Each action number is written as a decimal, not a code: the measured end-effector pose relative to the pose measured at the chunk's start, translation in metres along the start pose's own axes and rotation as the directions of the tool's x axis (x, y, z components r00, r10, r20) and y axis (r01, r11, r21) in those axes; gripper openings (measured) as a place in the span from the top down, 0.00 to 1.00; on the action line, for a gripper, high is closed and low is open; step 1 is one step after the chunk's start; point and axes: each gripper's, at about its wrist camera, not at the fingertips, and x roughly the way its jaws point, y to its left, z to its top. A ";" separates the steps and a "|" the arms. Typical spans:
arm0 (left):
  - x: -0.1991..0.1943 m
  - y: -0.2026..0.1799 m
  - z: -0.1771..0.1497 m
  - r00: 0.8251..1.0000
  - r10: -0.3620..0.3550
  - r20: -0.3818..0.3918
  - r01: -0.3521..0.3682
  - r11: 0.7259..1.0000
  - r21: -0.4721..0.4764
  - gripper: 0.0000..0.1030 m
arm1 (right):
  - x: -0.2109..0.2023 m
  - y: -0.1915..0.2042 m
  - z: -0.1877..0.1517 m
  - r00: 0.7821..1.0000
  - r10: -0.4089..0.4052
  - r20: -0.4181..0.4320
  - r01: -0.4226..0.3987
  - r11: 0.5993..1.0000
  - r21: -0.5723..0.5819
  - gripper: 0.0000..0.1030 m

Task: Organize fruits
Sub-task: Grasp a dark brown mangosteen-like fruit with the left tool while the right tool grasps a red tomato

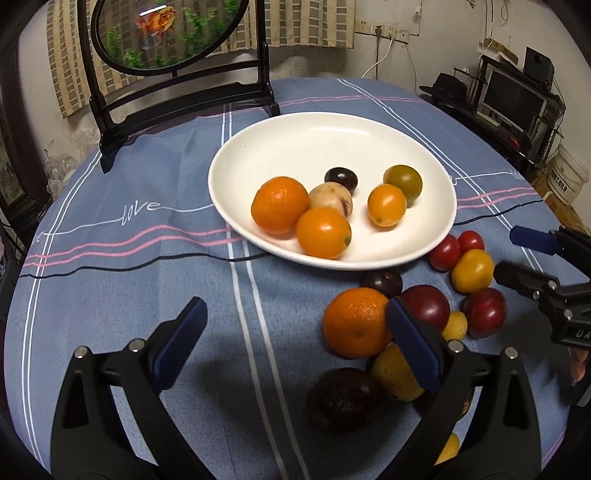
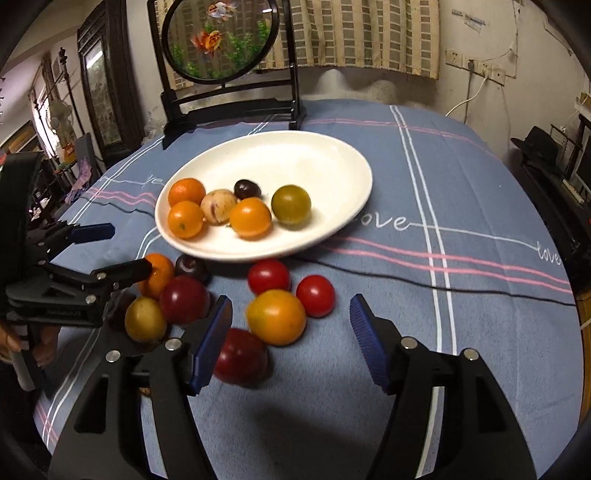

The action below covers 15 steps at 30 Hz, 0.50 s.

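Note:
A white plate [image 1: 314,140] [image 2: 325,166] on the blue cloth holds several fruits, among them an orange [image 1: 280,205], a green tomato [image 1: 402,181] and a dark plum [image 1: 341,179]. More fruits lie loose in front of the plate. My left gripper [image 1: 295,343] [image 2: 125,249] stands wide open over bare cloth, its right finger just in front of a loose orange [image 1: 354,321]. My right gripper [image 2: 291,332] [image 1: 506,253] is open over an orange tomato [image 2: 275,317] and a dark red plum [image 2: 240,356], whose left side its left finger hides. The pads press on neither.
A round goldfish screen on a black stand [image 1: 166,33] [image 2: 219,37] rises behind the plate. Red tomatoes [image 2: 268,276] sit close to the plate's front rim. A shelf with a monitor [image 1: 513,96] and a white bucket [image 1: 569,177] stand beyond the table's right edge.

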 end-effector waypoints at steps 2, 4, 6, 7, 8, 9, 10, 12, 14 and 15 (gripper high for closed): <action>-0.001 0.002 -0.002 1.000 -0.005 0.001 0.005 1.000 -0.006 0.03 | -0.002 0.003 -0.006 1.000 0.013 -0.009 -0.013 1.000 -0.027 0.36; -0.001 0.006 -0.003 1.000 -0.014 -0.001 0.014 1.000 -0.021 0.03 | -0.004 0.006 -0.011 0.999 0.030 -0.015 -0.030 0.998 -0.053 0.36; -0.002 0.010 -0.005 1.000 -0.029 -0.006 0.029 0.999 -0.045 0.03 | -0.004 0.010 -0.015 0.999 0.041 -0.022 -0.042 0.996 -0.073 0.36; -0.001 0.011 -0.005 0.999 -0.034 -0.009 0.034 0.998 -0.054 0.03 | -0.004 0.012 -0.016 0.999 0.046 -0.026 -0.048 0.995 -0.083 0.36; -0.001 0.013 -0.005 0.999 -0.041 -0.012 0.040 0.997 -0.065 0.03 | -0.004 0.014 -0.017 0.998 0.052 -0.030 -0.055 0.994 -0.089 0.36; 0.000 0.015 -0.005 0.999 -0.049 -0.015 0.048 0.996 -0.080 0.03 | -0.004 0.016 -0.018 0.997 0.061 -0.036 -0.065 0.993 -0.100 0.36; 0.000 0.015 -0.006 0.998 -0.053 -0.017 0.052 0.995 -0.087 0.03 | -0.003 0.019 -0.020 0.997 0.068 -0.042 -0.073 0.991 -0.112 0.36; 0.001 0.017 -0.006 0.998 -0.064 -0.023 0.062 0.992 -0.106 0.03 | 0.000 0.023 -0.021 0.996 0.073 -0.059 -0.080 0.989 -0.126 0.36; 0.001 0.016 -0.006 0.997 -0.067 -0.025 0.064 0.992 -0.108 0.03 | 0.007 0.025 -0.021 0.994 0.068 -0.086 -0.079 0.989 -0.129 0.36; 0.001 0.015 -0.007 0.997 -0.066 -0.026 0.063 0.992 -0.106 0.03 | 0.011 0.026 -0.021 0.993 0.059 -0.102 -0.072 0.989 -0.129 0.36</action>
